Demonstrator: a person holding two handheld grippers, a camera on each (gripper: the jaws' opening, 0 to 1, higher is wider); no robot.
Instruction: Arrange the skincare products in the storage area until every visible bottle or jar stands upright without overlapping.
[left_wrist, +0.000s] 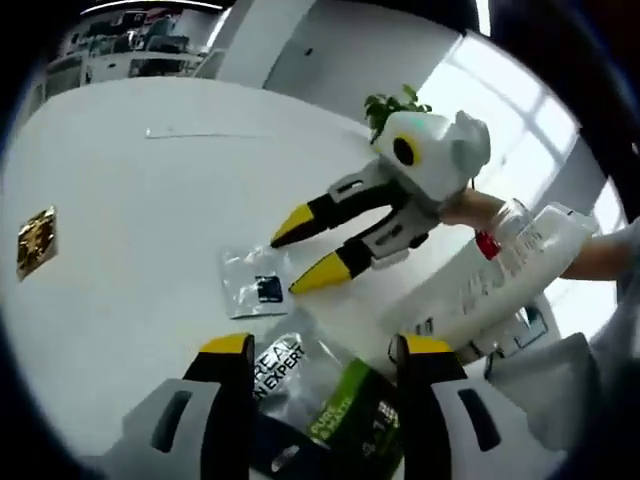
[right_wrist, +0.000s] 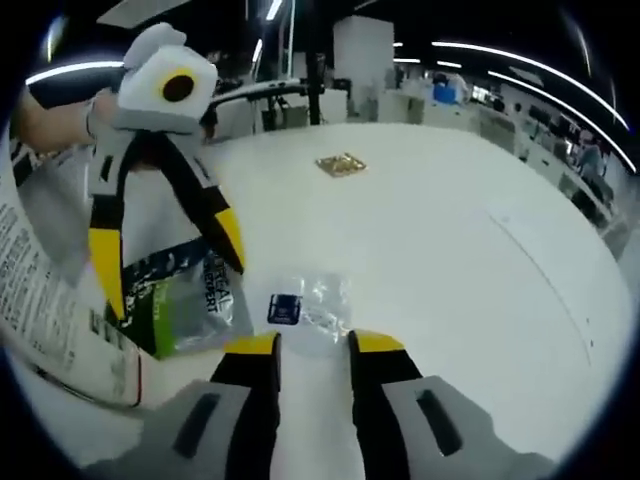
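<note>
A silver and green skincare packet (left_wrist: 320, 385) lies flat on the white table (left_wrist: 130, 200), between the wide-apart jaws of my left gripper (left_wrist: 326, 350), which is open. In the right gripper view the same packet (right_wrist: 185, 295) lies under the left gripper (right_wrist: 170, 280), whose yellow tips straddle it. A small clear sachet with a dark blue square (right_wrist: 300, 305) lies flat just ahead of my right gripper (right_wrist: 313, 342), which is open. From the left gripper view, that sachet (left_wrist: 250, 290) sits at the right gripper's (left_wrist: 283, 266) yellow tips. A big white tube (left_wrist: 510, 270) lies on its side nearby.
A small gold item (left_wrist: 35, 240) rests alone on the table, also seen as the gold item (right_wrist: 340, 163) farther off. A green plant (left_wrist: 390, 105) stands at the table's far edge. The white tube (right_wrist: 40, 300) lies beside the packet. A person's hand (left_wrist: 480, 210) holds the right gripper.
</note>
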